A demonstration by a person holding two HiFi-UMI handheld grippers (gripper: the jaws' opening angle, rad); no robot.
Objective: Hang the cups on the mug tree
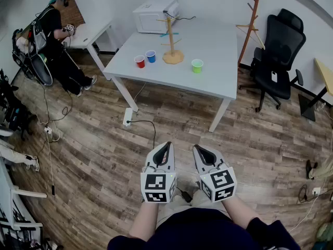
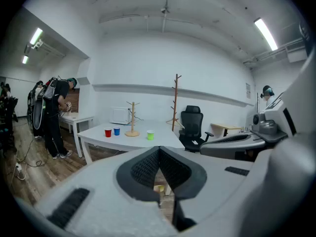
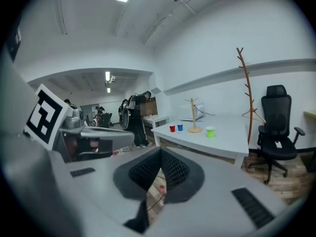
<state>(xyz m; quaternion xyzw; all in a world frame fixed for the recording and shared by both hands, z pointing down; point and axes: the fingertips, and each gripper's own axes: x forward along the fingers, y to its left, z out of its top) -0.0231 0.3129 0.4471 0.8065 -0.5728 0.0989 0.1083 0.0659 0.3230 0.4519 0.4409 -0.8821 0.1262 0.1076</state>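
Head view, cups: red cup (image 1: 139, 61) and blue cup (image 1: 150, 56) stand side by side left of the mug tree (image 1: 172, 45), and green cup (image 1: 196, 65) stands to its right. All are upright on the bench and none is hung.
Mug tree: wooden, no cup on its pegs. The cups are grouped near its base, likely staged for short lifts.
Bench (image 1: 223, 72): white, with a microwave (image 1: 155, 15) at the far edge.
Left claw (image 1: 167, 146): closed, nothing in it.
Right claw (image 1: 197, 149): closed, also empty.
Position: both are held low over the wood floor (image 1: 104, 155), well apart from the bench. This reads as a rest pose, with the task not begun.
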